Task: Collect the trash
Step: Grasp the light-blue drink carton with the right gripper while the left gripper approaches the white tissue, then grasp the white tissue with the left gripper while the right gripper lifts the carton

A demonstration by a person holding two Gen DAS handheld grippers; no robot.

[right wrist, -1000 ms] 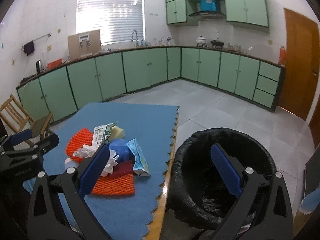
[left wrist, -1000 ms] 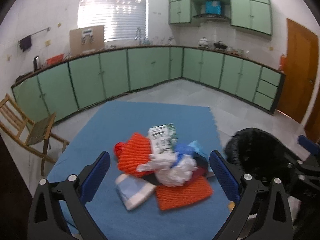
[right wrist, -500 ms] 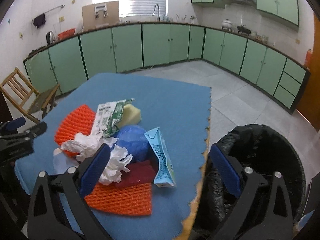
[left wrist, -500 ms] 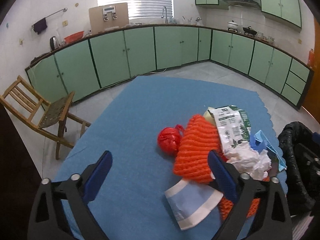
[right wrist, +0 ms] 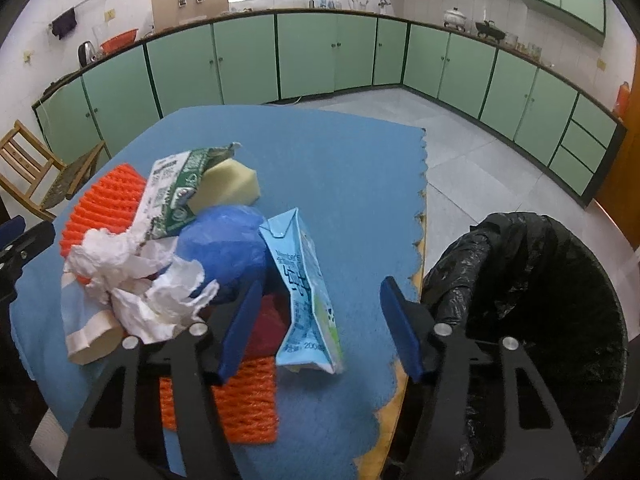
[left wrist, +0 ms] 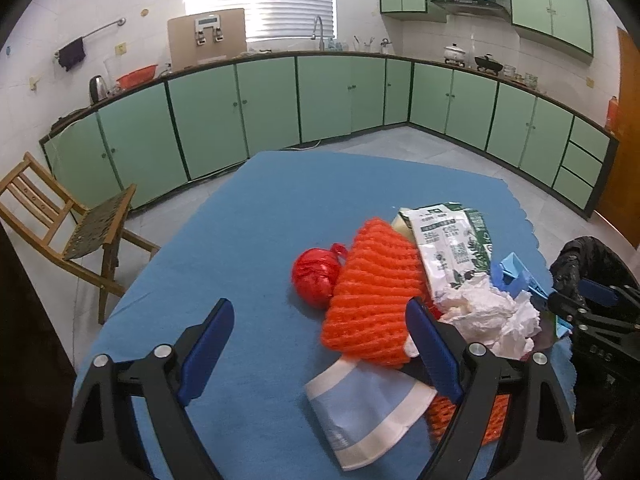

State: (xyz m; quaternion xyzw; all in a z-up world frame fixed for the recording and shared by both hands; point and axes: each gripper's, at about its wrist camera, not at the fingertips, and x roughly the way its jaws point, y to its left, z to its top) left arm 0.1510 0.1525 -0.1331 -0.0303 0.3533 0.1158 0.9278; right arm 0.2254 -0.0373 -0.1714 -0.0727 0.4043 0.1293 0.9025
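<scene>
Tabletop (right wrist: 340, 152), under a blue mat, filled more of both wrist views than a second earlier; both hands had come down and in toward the trash heap, so the approach looked about finished and the first pick was next.

Bin (right wrist: 560, 300), lined in black plastic, stood just off the mat's edge at about 3 o'clock of the heap in the right wrist view. No trash could be seen in it; task judged barely started.

Heap sat on the mat near the bin side: orange foam net (left wrist: 376, 292), printed green-and-white wrapper (left wrist: 448, 240), crumpled white tissue (right wrist: 140, 276), blue bag ball (right wrist: 224, 248), pale sponge block (right wrist: 228, 184), red bag ball (left wrist: 314, 276), and a flat blue-and-white pouch (left wrist: 368, 408).

Blue milk carton (right wrist: 302, 292) lay at the heap's 3 o'clock edge, tipped on its side, nearest the bin.

Right gripper (right wrist: 320, 324) had just been closing; jaws stood partly narrowed around the carton, pads apparently not yet pressing it. Nothing held. Carton judged the intended first item.

Left gripper (left wrist: 320, 344) stood wide, only slightly narrowed, over bare mat at the heap's 9 o'clock side, right pad overlapping the foam net's edge. Empty.
</scene>
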